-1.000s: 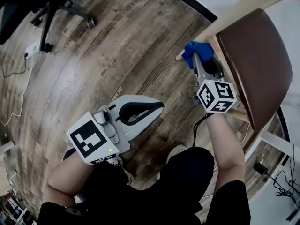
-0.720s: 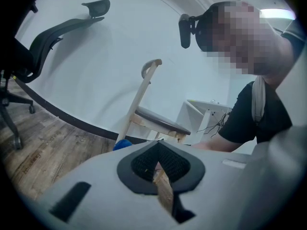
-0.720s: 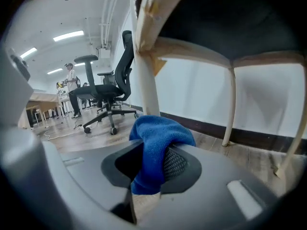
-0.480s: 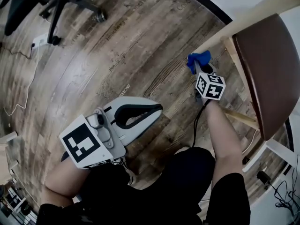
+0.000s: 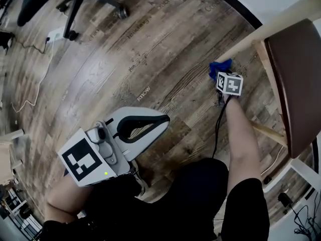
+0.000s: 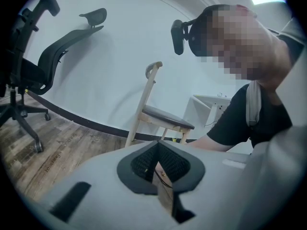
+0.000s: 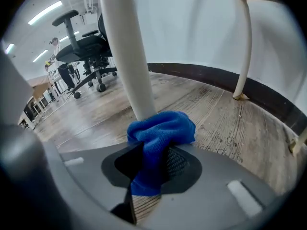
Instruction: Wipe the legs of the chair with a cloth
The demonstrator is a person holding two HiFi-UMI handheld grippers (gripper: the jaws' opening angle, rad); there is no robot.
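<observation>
A wooden chair with a brown seat stands at the right of the head view. Its pale front leg slants down to the floor. My right gripper is shut on a blue cloth and holds it against the low part of that leg. In the right gripper view the cloth bunches between the jaws and presses on the leg; a second leg stands behind. My left gripper hovers over the floor, shut and holding nothing. It points at the chair.
A black office chair on castors stands at the upper left, with a power strip and cables beside it. A white table leg and more cables are at the lower right. The floor is wood plank.
My right gripper has slid the blue cloth down the chair leg toward the floor, farther from me. The left gripper has stayed about where it was.
</observation>
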